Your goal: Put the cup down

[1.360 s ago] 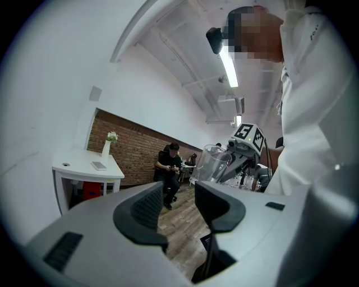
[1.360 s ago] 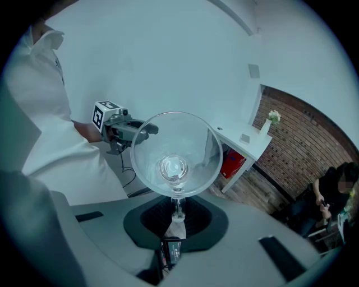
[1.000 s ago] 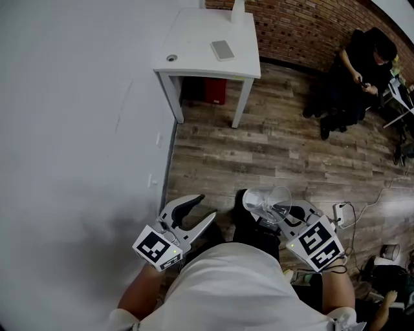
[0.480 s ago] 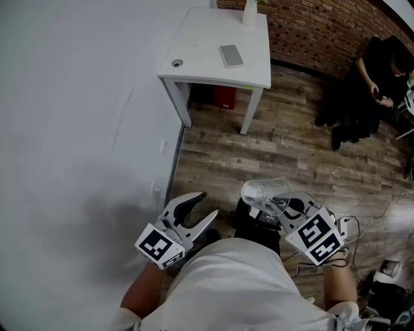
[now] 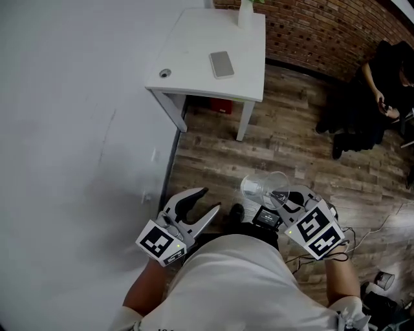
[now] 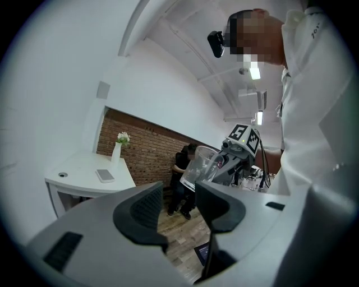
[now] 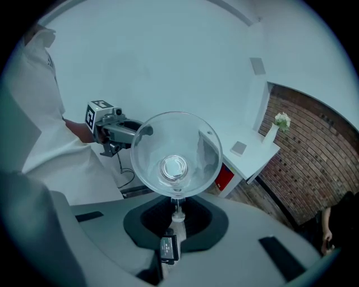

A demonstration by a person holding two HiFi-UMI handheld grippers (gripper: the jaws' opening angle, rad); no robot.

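Between the jaws of the right gripper (image 5: 283,199) sits the thin stem of the cup (image 5: 264,189) — a clear stemmed glass, empty, its bowl tipped forward with the mouth facing away from the hand. The jaws are drawn in to a narrow gap and pinch that stem. At nine o'clock from it in the head view, the left gripper (image 5: 206,199) has its jaws spread apart with nothing between them. Both are held over the wooden floor (image 5: 291,149), close in front of the person.

A white table (image 5: 194,52) stands well apart at about eleven o'clock, carrying a phone (image 5: 222,64) and a small white vase (image 5: 245,13) at its far edge.

The putting-down is not yet done — the cup is in the air, touching no surface, and I judge that the carry to a resting place and the release are both left to do.

No brand or wording is legible. Only the black-and-white square markers (image 5: 317,234) on the grippers show, plus a small dark tag (image 7: 167,249) below the stem, too small to read.
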